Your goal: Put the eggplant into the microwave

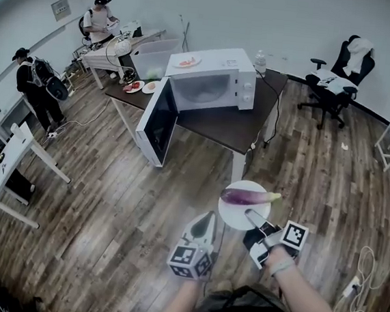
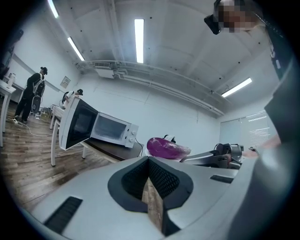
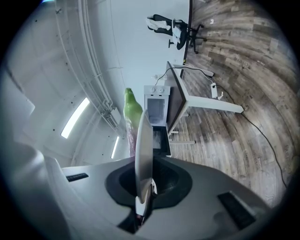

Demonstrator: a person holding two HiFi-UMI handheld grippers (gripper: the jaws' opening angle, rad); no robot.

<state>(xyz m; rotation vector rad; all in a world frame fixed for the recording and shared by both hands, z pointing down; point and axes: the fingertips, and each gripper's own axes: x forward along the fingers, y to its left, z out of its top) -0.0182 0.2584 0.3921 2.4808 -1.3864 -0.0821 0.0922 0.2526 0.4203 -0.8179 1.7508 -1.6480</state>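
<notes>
A purple eggplant (image 1: 246, 196) with a green stem lies on a white plate (image 1: 233, 217). My right gripper (image 1: 252, 219) is shut on the plate's near rim and carries it level above the wooden floor. In the right gripper view the plate (image 3: 143, 150) stands edge-on between the jaws, with the eggplant (image 3: 132, 112) behind it. My left gripper (image 1: 204, 220) is shut and holds nothing, just left of the plate. The white microwave (image 1: 212, 81) stands ahead on a dark table (image 1: 218, 130), its door (image 1: 157, 121) swung wide open. In the left gripper view the eggplant (image 2: 166, 147) and the microwave (image 2: 110, 130) show beyond the shut gripper (image 2: 149, 173).
A plate of food (image 1: 187, 62) sits on top of the microwave and a bottle (image 1: 260, 61) stands behind it. More plates (image 1: 134, 86) lie at the table's far end. An office chair (image 1: 340, 70) is at the back right. Two people (image 1: 34, 81) work at the left. Cables (image 1: 361, 284) lie on the floor at right.
</notes>
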